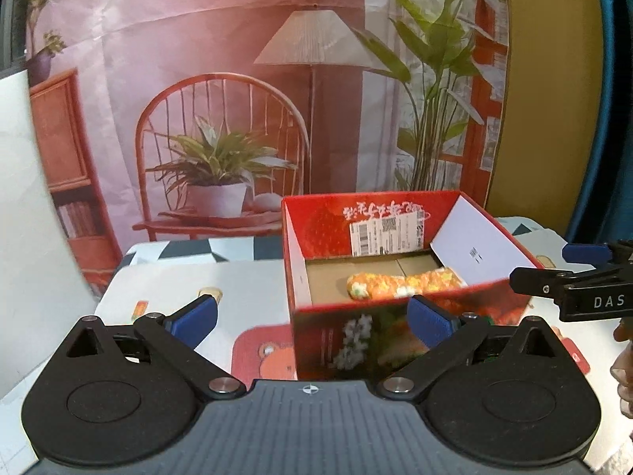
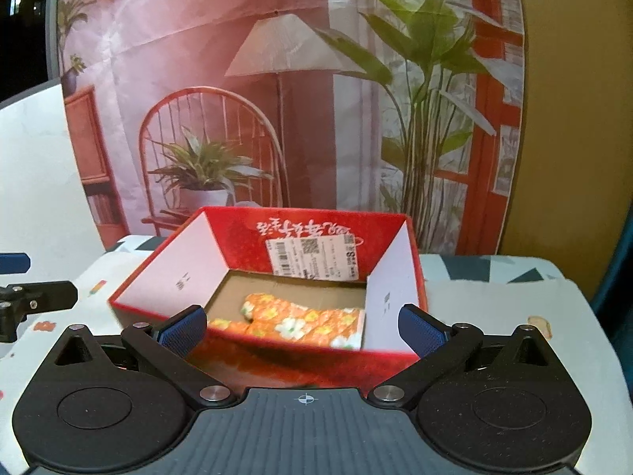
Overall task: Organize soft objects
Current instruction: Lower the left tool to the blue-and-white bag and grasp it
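Observation:
An orange cloth with white and yellow flowers [image 1: 403,284] [image 2: 300,322] lies folded on the cardboard floor of a red open box [image 1: 316,233] [image 2: 237,221]. In the left wrist view my left gripper [image 1: 312,318] is open, its blue pads apart in front of the box's near wall, nothing between them. My right gripper [image 2: 302,330] is also open, held just short of the box's near rim, empty. The right gripper's black arm [image 1: 573,289] shows at the right edge of the left wrist view.
The box stands on a white table cover [image 1: 237,285] [image 2: 494,304] printed with small cartoon pictures. A printed backdrop [image 1: 237,79] of a chair, lamp and plants hangs behind the table. A white board [image 1: 23,198] leans at the left. A yellow wall [image 2: 573,118] is at the right.

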`<state>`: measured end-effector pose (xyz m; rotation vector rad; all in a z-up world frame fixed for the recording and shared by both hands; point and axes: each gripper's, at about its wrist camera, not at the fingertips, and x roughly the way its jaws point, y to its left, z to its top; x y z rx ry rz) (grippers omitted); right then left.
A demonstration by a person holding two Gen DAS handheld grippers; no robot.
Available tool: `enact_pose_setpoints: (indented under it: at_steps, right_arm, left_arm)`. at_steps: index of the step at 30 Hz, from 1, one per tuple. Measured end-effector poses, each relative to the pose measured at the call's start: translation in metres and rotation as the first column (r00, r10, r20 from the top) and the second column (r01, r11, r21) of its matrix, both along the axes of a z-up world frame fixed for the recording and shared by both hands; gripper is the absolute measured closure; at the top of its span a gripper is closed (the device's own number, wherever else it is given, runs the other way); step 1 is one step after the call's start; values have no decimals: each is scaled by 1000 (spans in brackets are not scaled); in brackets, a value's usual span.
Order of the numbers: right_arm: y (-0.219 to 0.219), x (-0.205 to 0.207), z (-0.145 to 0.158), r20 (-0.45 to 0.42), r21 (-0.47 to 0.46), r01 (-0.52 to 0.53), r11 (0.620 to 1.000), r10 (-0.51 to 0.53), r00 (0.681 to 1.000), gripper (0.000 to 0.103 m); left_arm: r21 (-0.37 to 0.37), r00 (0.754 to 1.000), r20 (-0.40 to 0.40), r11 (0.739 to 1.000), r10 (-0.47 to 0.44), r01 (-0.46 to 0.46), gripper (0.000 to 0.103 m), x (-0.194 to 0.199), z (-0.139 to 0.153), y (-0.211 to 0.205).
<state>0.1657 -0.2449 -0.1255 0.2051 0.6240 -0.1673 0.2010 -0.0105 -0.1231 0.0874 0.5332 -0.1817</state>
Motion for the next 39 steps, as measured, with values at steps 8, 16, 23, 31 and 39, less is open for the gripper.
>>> enact_pose_setpoints:
  at_steps: [8,16,23,31,39]
  right_arm:
    - [28,-42,-6,18,27,-23,999,23,1000,1]
    - [54,-84,-20,30,36,-59,998,58,998,1]
    - [74,-104,-48,-18,45,-86,995,87,996,5]
    - [80,-98,-75,-30,34,-141,989,142,989,30]
    - [84,-88,-94,1,40,-187,981,187,982,33]
  left_arm:
    - [-4,1000,-21,1000,-7,7,0,-51,-18,9]
    - [-34,996,-91,999,-17,14,0,-83,-46,17]
    - [-67,987,-152,997,-50,41,20,-86,-72,11]
    - [-123,974,-211,991,-81,56,53,-76,-97,8]
    - [-136,964,-243,988,-108,77,53,-71,-114,-1]
